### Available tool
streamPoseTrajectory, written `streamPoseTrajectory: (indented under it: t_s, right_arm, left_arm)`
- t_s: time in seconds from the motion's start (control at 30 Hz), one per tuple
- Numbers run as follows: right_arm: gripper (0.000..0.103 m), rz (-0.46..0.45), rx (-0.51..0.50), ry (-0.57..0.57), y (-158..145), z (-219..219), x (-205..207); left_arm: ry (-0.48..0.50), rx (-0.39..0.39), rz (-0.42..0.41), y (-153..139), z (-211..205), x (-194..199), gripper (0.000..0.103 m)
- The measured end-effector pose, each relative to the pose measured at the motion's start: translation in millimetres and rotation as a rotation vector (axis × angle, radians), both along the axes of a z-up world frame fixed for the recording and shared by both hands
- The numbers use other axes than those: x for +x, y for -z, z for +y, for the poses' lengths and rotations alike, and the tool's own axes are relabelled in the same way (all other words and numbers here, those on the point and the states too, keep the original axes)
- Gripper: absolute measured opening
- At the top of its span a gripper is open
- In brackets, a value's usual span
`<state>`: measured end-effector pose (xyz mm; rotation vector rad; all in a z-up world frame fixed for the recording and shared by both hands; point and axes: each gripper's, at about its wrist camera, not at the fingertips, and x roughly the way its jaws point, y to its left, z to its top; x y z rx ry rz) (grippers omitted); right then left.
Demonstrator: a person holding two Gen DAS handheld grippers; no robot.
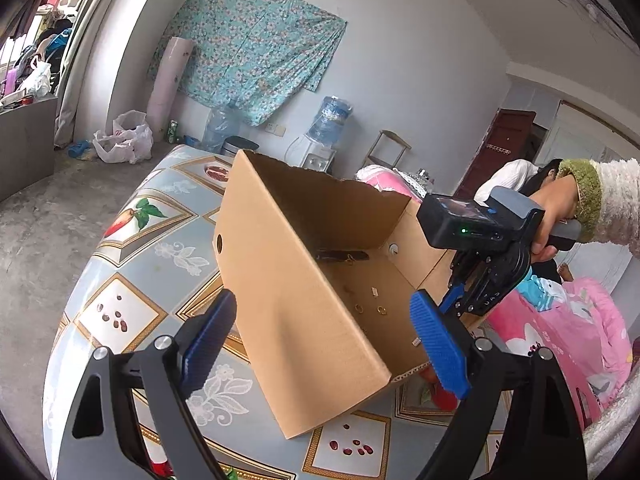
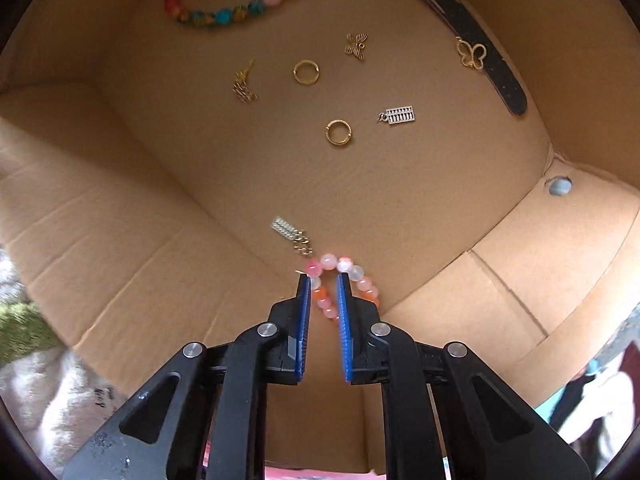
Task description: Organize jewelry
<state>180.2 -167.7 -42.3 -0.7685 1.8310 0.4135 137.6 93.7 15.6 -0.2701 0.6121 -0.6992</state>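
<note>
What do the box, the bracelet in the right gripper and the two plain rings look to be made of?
Box: plain brown corrugated cardboard, matte; fluted edge shows in the left wrist view.
Pink bracelet: glossy translucent beads, glass or polished stone; cannot tell which.
Rings: shiny gold-coloured metal, probably plated.
Right gripper: ribbed blue pads, likely rubber or plastic.

The left wrist view sits outside the cardboard box (image 1: 304, 292), looking across its wall into the room. The right wrist view looks steeply down from inside, close to the floor. Both share the box floor's gold rings (image 2: 338, 133).
</note>
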Motion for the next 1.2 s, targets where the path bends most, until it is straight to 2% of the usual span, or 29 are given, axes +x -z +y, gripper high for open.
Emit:
streamPoseTrajectory:
  t_s: [0.17,0.27,0.4,0.63,0.67,0.77,0.83,0.93,1.0,1.03,1.13,1.2]
  right_arm:
    - [0.013,0.045,-0.052,-0.007,15.6,-4.3,-0.2]
    - [0.017,0.039,-0.064,-0.007,20.6,-3.2,1.8]
    - [0.017,0.042,-0.069,0.025,26.5,-8.1,9.9]
    - [0.013,0.061,-0.071,0.042,37.7,-26.2,9.8]
    - [0.007,0.05,-0.062,0.038,36.2,-25.4,9.5]
    - [0.007,-0.015,-0.029,0.071,30.8,-26.1,27.4]
    - [0.007,-0.091,-0.038,0.058,22.1,-26.8,38.4]
    - [0.008,-0.166,-0.011,0.121,9.8,-33.4,57.2]
    - [0.014,-0.212,0.009,0.154,2.5,-38.5,64.8]
    - [0.03,-0.23,0.015,0.166,-0.9,-41.5,67.1]
    - [0.04,-0.278,0.085,0.182,-18.1,-46.8,64.8]
    - [0.05,-0.336,0.109,0.166,-31.0,-49.7,54.6]
  left_arm:
    - [0.002,-0.005,0.001,2.6,2.7,-0.2,0.086]
    - [0.0,-0.011,0.002,4.0,4.2,-0.1,0.086]
    - [0.001,-0.036,0.011,6.9,9.2,-1.1,0.086]
    - [-0.002,-0.021,-0.01,4.7,12.6,-3.7,0.087]
    - [-0.005,-0.02,-0.011,4.6,12.9,-4.0,0.086]
    - [-0.01,-0.02,-0.013,4.4,13.5,-4.2,0.086]
    - [-0.012,-0.022,-0.009,5.1,14.7,-3.7,0.086]
    - [-0.016,-0.033,0.015,6.6,17.4,-1.5,0.087]
    - [-0.026,-0.04,0.03,7.8,19.5,0.0,0.087]
    - [-0.037,-0.042,0.042,8.3,21.5,1.5,0.087]
    - [-0.044,-0.044,0.064,7.0,22.9,2.2,0.087]
    - [-0.055,-0.036,0.063,2.3,23.2,0.2,0.087]
